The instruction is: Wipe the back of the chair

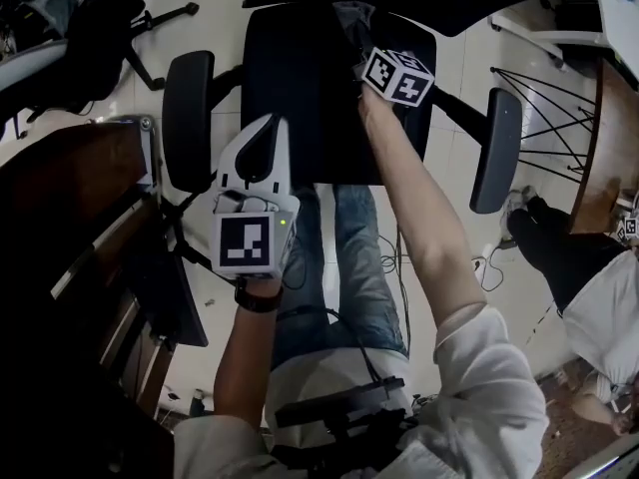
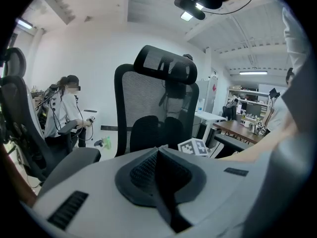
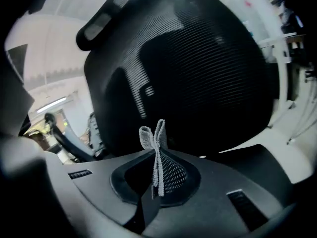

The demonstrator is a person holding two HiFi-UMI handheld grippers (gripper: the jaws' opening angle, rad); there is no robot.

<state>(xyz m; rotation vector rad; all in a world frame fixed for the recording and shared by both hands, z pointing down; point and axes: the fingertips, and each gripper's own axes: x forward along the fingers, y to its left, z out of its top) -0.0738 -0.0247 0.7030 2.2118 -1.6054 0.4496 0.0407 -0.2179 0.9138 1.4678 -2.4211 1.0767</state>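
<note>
A black office chair (image 1: pixel 300 98) stands below me, its seat facing me between two armrests. Its mesh back (image 3: pixel 198 73) fills the right gripper view, close ahead. My right gripper (image 3: pixel 157 155) is shut on a small grey cloth (image 3: pixel 152 135), which sticks up from the jaws just short of the mesh. In the head view only that gripper's marker cube (image 1: pixel 397 76) shows clearly, over the seat's far right. My left gripper (image 1: pixel 268 126) hovers at the seat's near left edge, shut with nothing in it. From it I see the chair's back (image 2: pixel 148 93) and headrest (image 2: pixel 166 66).
The armrests (image 1: pixel 188 118) (image 1: pixel 496 148) flank the seat. A wooden desk (image 1: pixel 70 198) is at my left and another chair's base (image 1: pixel 150 28) at the far left. A person (image 1: pixel 589 277) is at the right. A second chair (image 2: pixel 20 123) and a seated person (image 2: pixel 64 113) are behind.
</note>
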